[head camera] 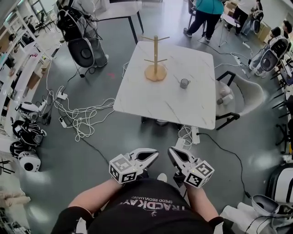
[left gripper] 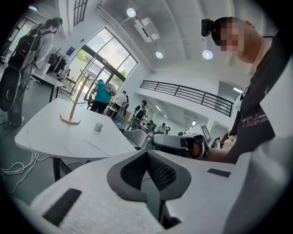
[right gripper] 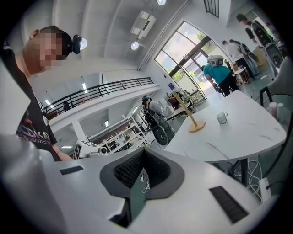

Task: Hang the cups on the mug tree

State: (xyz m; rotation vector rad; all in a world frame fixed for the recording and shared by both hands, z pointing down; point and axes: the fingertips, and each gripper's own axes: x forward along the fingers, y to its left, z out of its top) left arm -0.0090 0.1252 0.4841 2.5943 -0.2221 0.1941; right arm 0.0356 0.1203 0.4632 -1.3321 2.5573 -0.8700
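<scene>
A wooden mug tree point(head camera: 155, 60) stands at the far side of the white marble-look table point(head camera: 155, 103), its pegs bare. One small grey cup point(head camera: 184, 83) sits on the table to the right of the tree. Both grippers are held close to the person's body, well short of the table's near edge. The left gripper point(head camera: 154, 153) and right gripper point(head camera: 171, 152) point toward each other, both shut and empty. The left gripper view shows its jaws point(left gripper: 147, 153) closed, with the tree point(left gripper: 73, 103) and cup point(left gripper: 98, 126) far off. The right gripper view shows the same: gripper point(right gripper: 143, 151), tree point(right gripper: 192, 114), cup point(right gripper: 222, 118).
White cables point(head camera: 82, 116) and a power strip point(head camera: 195, 135) lie on the grey floor left of and under the table. A white chair point(head camera: 242, 97) stands at the table's right side. People point(head camera: 206, 13) stand beyond the table. Equipment lines the left wall.
</scene>
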